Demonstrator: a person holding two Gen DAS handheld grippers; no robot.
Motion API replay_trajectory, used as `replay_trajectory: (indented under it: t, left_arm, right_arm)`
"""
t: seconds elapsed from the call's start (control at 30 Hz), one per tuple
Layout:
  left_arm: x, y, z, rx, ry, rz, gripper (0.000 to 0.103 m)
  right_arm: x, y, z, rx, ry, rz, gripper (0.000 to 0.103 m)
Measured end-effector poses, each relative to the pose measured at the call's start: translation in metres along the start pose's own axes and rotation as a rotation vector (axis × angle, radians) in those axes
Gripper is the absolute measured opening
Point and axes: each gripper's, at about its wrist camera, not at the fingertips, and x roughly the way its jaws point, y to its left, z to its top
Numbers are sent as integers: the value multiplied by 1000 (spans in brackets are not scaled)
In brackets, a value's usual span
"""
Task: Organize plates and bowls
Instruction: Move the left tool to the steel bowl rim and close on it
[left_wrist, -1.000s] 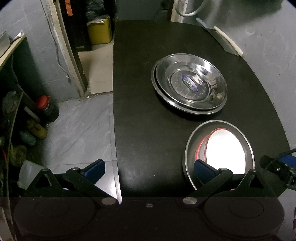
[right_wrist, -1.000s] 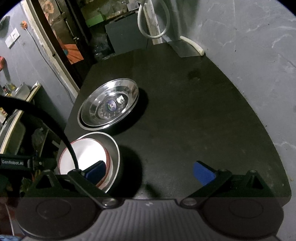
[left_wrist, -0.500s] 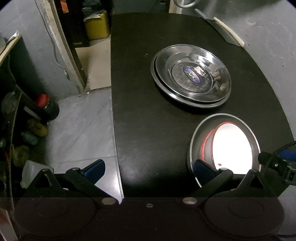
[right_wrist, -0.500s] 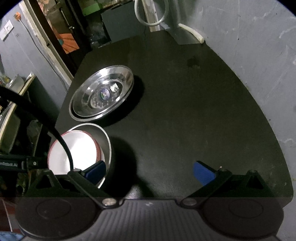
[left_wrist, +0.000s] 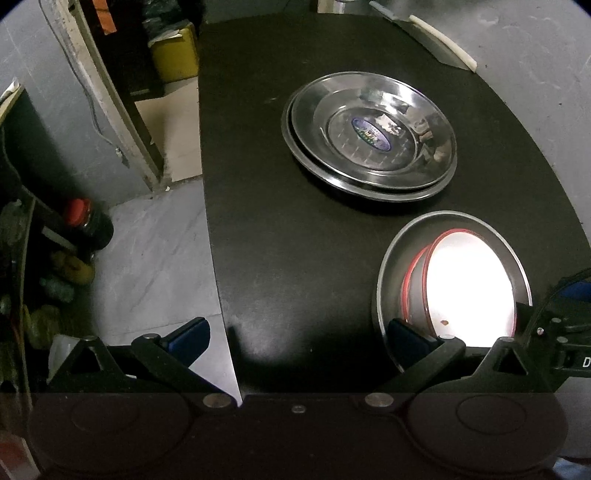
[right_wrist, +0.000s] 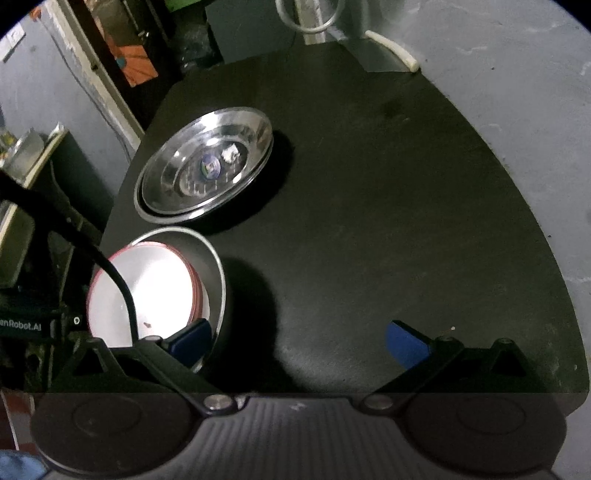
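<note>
Two stacked steel plates lie on the black table. Nearer, a steel bowl holds nested white bowls with red rims. My left gripper is open and empty. Its right finger hangs over the steel bowl's near rim, and its left finger is out past the table's left edge. My right gripper is open and empty too, its left finger over the bowl's near right rim. Each gripper's body shows at the edge of the other's view.
A cleaver with a white handle lies at the table's far right, against the grey wall. Left of the table edge the floor drops away, with bottles and a yellow container. The table's right half is bare.
Both cameras have shifted a little, so the plates sit higher in both views. The dishes have not moved on the table. Both grippers stay open.
</note>
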Motion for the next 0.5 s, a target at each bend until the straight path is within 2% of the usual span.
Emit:
replay_trajectory:
  t: [0.17,0.33,0.5]
  left_arm:
    - [-2,0,-2,21,-13,1,102]
    - [-5,-3,-2,48,-28,-17,95]
    - [-4,-2,-3,58,-26,-38,91]
  right_arm:
    - [2,9,1,-46,4,-41,103]
    - [1,11,1,-55,-2,-57,103]
    - [-1,13,0,-53,-12,-44,93]
